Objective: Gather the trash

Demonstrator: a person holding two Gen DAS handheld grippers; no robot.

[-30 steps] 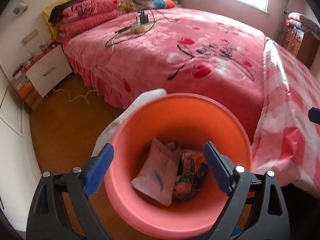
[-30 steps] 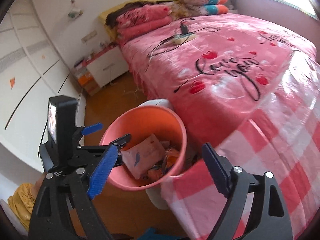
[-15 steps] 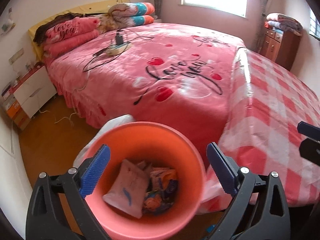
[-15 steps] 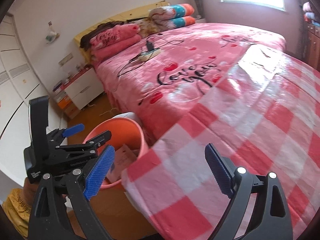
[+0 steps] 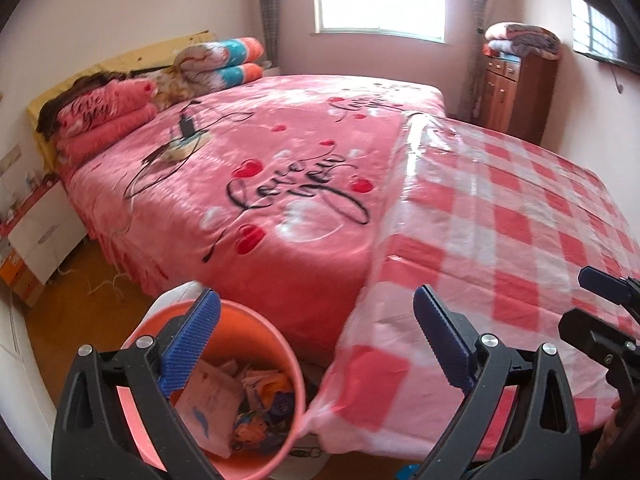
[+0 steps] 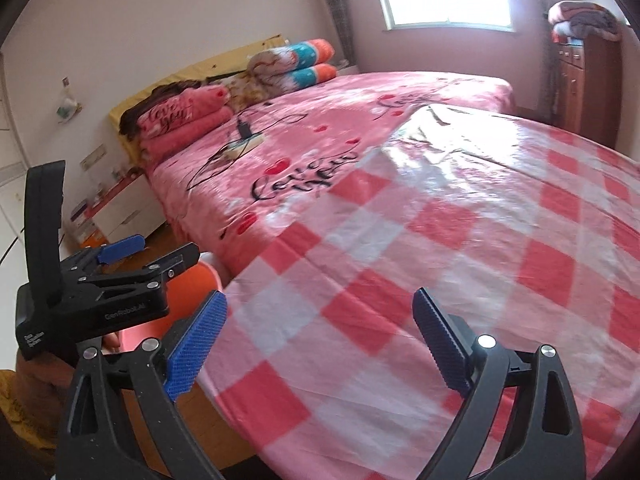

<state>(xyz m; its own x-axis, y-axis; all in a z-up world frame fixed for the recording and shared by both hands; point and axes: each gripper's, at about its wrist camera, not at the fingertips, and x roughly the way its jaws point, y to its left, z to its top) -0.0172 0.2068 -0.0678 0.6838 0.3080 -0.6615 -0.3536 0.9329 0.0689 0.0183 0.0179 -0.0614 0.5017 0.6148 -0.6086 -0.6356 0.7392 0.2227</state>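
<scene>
Left wrist view: the left tongs [image 5: 316, 344] stand spread wide with nothing between the blue pads, one pad at about 8 o'clock and the other at about 4 o'clock. The orange bin [image 5: 224, 392] sits on the wooden floor [image 5: 76, 320] at 7 o'clock, pressed up against the corner of the bed and partly behind the left pad. Inside it lie the collected wrappers [image 5: 236, 404], a pale packet and some bright crumpled ones; the bin is likely parked at the bed's edge so trash can be dropped in from either side. At 4 o'clock the checked plastic sheet [image 5: 500, 248] drapes over the foot of the bed, and no loose trash shows on it. The pink bedspread [image 5: 280, 184] fills the middle, with a power strip [image 5: 182, 148] and its cables at 10 o'clock. At 3 o'clock the tip of the right tongs [image 5: 600, 300] pokes into view.

Right wrist view: the right tongs [image 6: 320, 344] are opening, almost at full spread, and hold nothing; only the checked sheet lies beyond them. At 9 o'clock the left tongs hover above the bin's rim, also empty. The bin is mostly hidden behind them at 8 o'clock. Both tools look raised toward the bed, probably to search for more trash.
</scene>
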